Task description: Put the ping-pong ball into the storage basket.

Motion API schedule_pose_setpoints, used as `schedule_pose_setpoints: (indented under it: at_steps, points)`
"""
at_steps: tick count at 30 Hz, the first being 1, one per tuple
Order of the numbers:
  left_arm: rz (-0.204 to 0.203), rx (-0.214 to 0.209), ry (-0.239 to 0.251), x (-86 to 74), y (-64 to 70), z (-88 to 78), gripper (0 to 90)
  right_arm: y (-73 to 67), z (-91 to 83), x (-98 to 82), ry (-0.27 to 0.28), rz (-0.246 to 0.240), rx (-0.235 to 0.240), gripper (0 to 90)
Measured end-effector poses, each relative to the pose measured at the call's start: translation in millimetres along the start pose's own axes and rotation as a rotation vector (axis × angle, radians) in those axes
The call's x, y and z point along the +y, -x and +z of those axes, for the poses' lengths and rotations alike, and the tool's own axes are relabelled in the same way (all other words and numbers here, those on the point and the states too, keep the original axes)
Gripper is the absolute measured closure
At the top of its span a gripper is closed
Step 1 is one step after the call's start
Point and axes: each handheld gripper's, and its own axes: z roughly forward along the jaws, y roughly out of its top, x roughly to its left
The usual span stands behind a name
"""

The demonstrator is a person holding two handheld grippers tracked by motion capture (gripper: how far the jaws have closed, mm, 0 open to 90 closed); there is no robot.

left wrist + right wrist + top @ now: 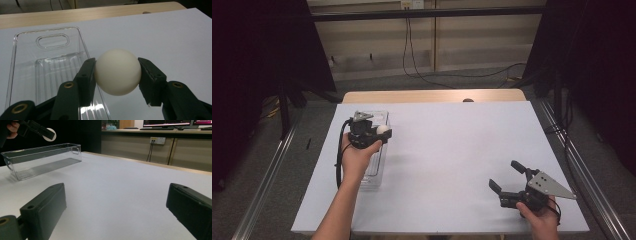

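Right hand-held gripper (508,179) sat closest to the camera at the near right corner of the bench (452,150), jaws spread wide with nothing between them, just hovering over bare white surface. Over on the left, the left hand-held gripper (384,132) was pinching a small white ball (117,71), one pad on each side at about its widest point. Ball was up off the bench, right above the right-hand edge of the clear plastic bin (47,65), which lay lengthwise along the left side of the bench.

My guess on handling: looked like a ping-pong type ball, so super light, smooth and hard-shelled. Probably slippery on those flat pads, and a round thing like that would squirt out if the grip drifted off the middle. Squeezing across the equator like it was seemed the right call. Bin looked empty and rigid, with a handle cutout at its far end.
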Motion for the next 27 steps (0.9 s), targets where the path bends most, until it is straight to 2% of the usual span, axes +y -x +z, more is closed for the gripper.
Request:
schedule_pose_setpoints:
  at_steps: [5, 6, 9, 10, 13, 14, 20, 21, 24, 27]
  points:
    - [0.001, 0.003, 0.003, -0.2, -1.7, 0.2, 51.2, 0.4, -0.4, 0.2, 0.001, 0.002, 0.0, 2.1]
    - [-0.013, 0.005, 0.012, -0.5, -0.8, 1.0, 51.2, 0.4, -0.4, 0.2, 0.001, 0.003, -0.001, 2.1]
    - [-0.01, 0.006, 0.009, -0.9, -2.1, 0.5, 51.2, 0.5, -0.2, 0.1, 0.0, 0.002, -0.001, 2.1]
    - [0.003, 0.006, -0.002, -1.3, -3.4, -0.1, 51.2, 0.5, -0.2, 0.1, -0.001, 0.003, -0.001, 2.1]
    - [-0.016, 0.007, 0.009, -3.2, -3.2, 1.4, 51.2, 0.5, -0.1, 0.0, 0.002, 0.004, -0.001, 2.1]
    - [0.003, 0.006, -0.004, -3.4, -4.9, 0.5, 51.2, 0.3, -0.2, 0.2, 0.004, 0.007, -0.006, 2.1]
    - [-0.003, 0.012, -0.004, -4.2, -6.1, 0.3, 51.2, 0.5, -0.2, -0.1, 0.001, 0.007, -0.005, 2.1]
    - [0.0, 0.002, -0.006, -4.3, -6.7, -0.1, 51.2, 0.7, -0.3, 0.0, 0.002, 0.004, -0.005, 2.1]
    - [-0.021, 0.002, 0.007, -4.8, -7.2, -0.1, 51.2, 0.8, -0.7, 0.0, 0.001, 0.006, -0.005, 2.1]
    - [-0.014, 0.005, 0.007, -4.9, -8.5, -1.5, 51.2, 0.8, -0.8, -0.1, -0.001, 0.008, -0.004, 2.1]
